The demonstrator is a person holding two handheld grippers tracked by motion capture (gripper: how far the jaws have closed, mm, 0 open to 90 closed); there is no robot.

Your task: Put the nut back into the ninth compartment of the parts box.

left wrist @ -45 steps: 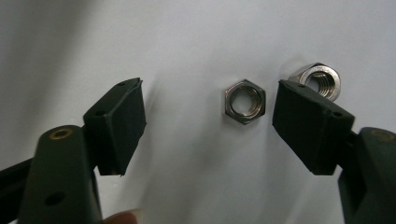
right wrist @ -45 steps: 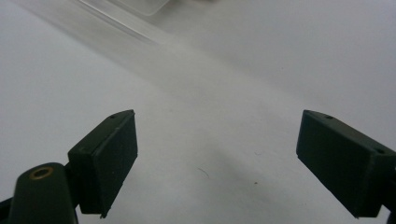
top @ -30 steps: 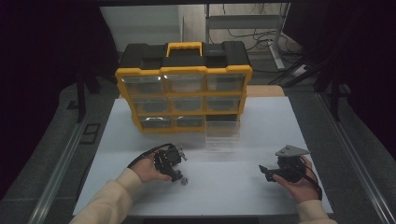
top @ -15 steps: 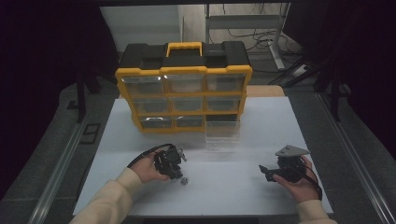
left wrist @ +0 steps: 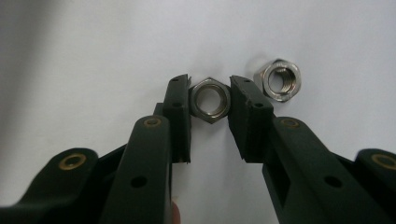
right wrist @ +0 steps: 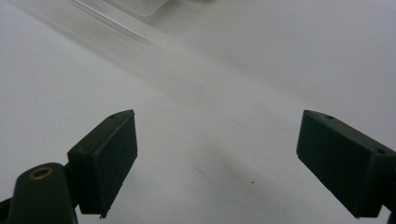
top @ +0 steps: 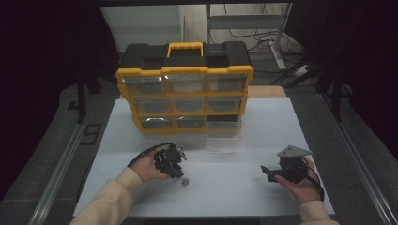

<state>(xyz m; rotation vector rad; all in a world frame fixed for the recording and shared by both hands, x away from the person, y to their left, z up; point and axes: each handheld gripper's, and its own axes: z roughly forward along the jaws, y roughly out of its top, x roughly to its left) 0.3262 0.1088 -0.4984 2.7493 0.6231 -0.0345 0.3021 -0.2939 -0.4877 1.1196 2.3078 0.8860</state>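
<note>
In the left gripper view, my left gripper (left wrist: 210, 105) is shut on a steel hex nut (left wrist: 210, 100), its pads pressing on two opposite flats just above the white table. A second hex nut (left wrist: 279, 82) lies loose beside the right jaw's tip. From the high view, the left gripper (top: 179, 173) points down at the table's front left, with a small nut (top: 185, 181) next to it. My right gripper (right wrist: 215, 154) stands open over bare table with nothing between its jaws. It sits at the front right (top: 268, 171) in a hand.
A yellow and black drawer organizer (top: 184, 89) stands at the back of the white table (top: 263, 117). A clear plastic drawer (top: 224, 136) sits on the table in front of the organizer's lower right slot. Dark floor and metal rails flank the table.
The left gripper's jaws look narrower than a second ago. Both hands stay where they were.
</note>
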